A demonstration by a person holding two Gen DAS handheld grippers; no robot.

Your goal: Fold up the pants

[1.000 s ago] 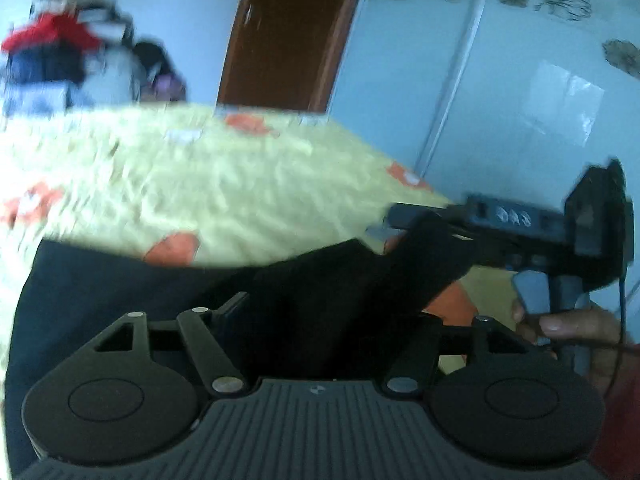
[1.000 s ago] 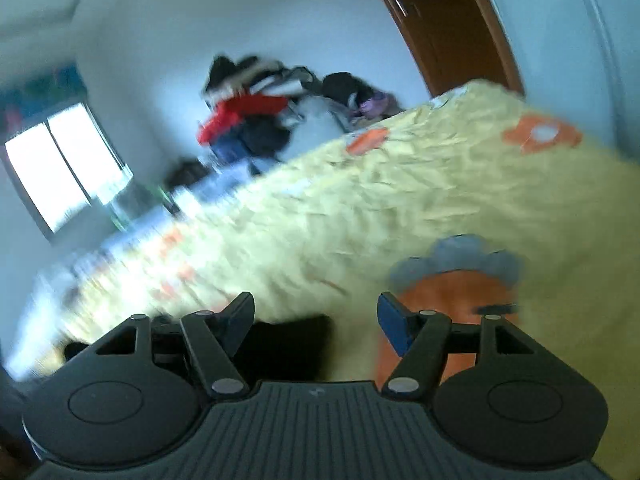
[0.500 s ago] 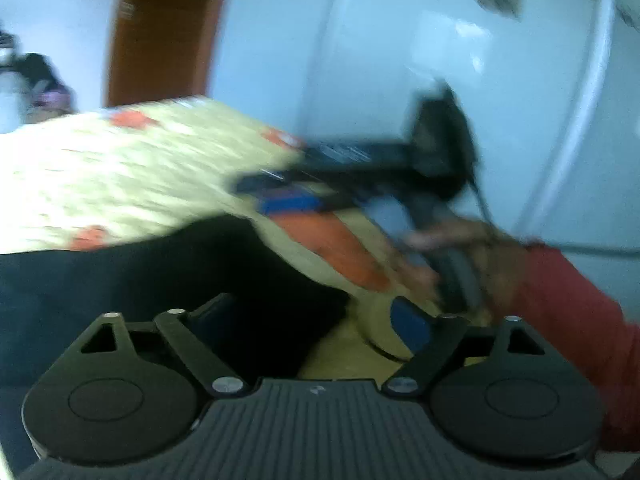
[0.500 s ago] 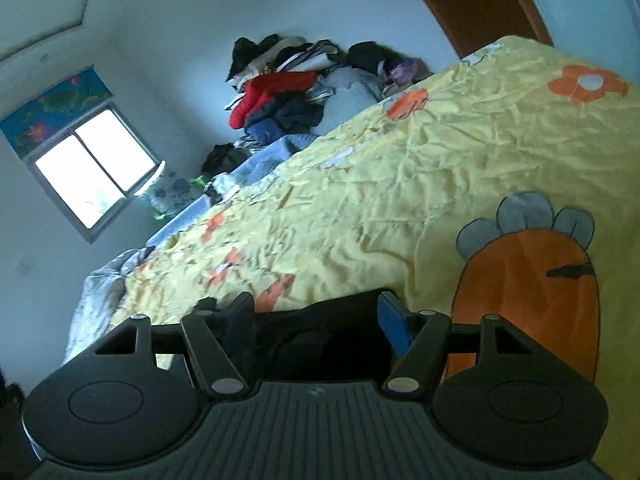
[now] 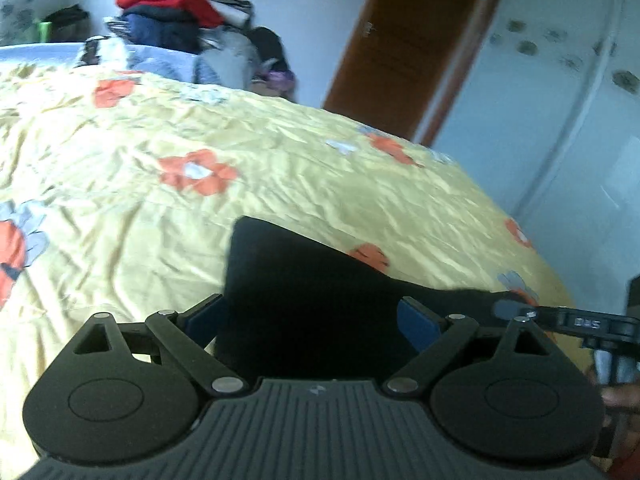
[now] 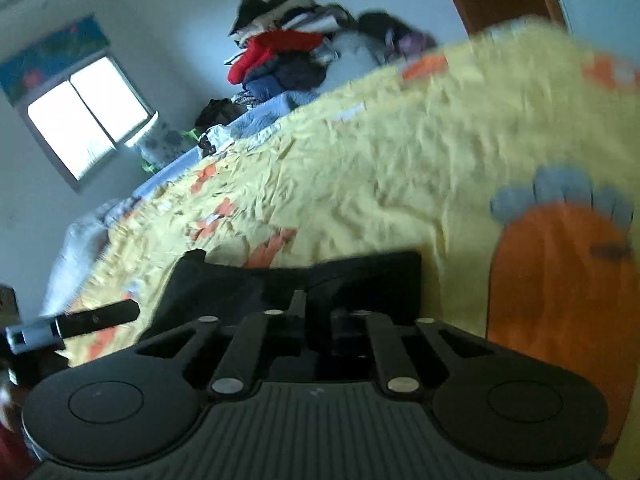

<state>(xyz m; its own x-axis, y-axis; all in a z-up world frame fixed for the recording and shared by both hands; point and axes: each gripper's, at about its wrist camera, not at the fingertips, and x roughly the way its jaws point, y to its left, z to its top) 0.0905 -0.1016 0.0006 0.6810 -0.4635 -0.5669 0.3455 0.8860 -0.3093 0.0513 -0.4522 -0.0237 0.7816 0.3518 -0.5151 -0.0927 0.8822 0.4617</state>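
Black pants (image 5: 304, 280) lie partly folded on a yellow bedspread (image 5: 280, 160). My left gripper (image 5: 312, 316) stands open, its blue pads (image 5: 416, 322) wide apart on either side of the dark cloth and not pressing it. In the left wrist view the right gripper (image 5: 506, 308) reaches in from the right edge and meets the pants' right corner. In the right wrist view the right gripper (image 6: 316, 316) is shut, its fingers together on the near edge of the pants (image 6: 240, 284). The left gripper (image 6: 96, 318) shows there at the far left.
The bed's orange flower and carrot prints (image 6: 560, 280) spread around the pants. A pile of clothes (image 5: 172, 12) sits at the far side, a brown door (image 5: 408, 48) and a white wardrobe (image 5: 560, 100) to the right, a window (image 6: 88, 116) on the left wall.
The right gripper's fingers have gone from apart to shut on the pants' edge. The left gripper has opened wider and swung back from the wardrobe side toward the bed.
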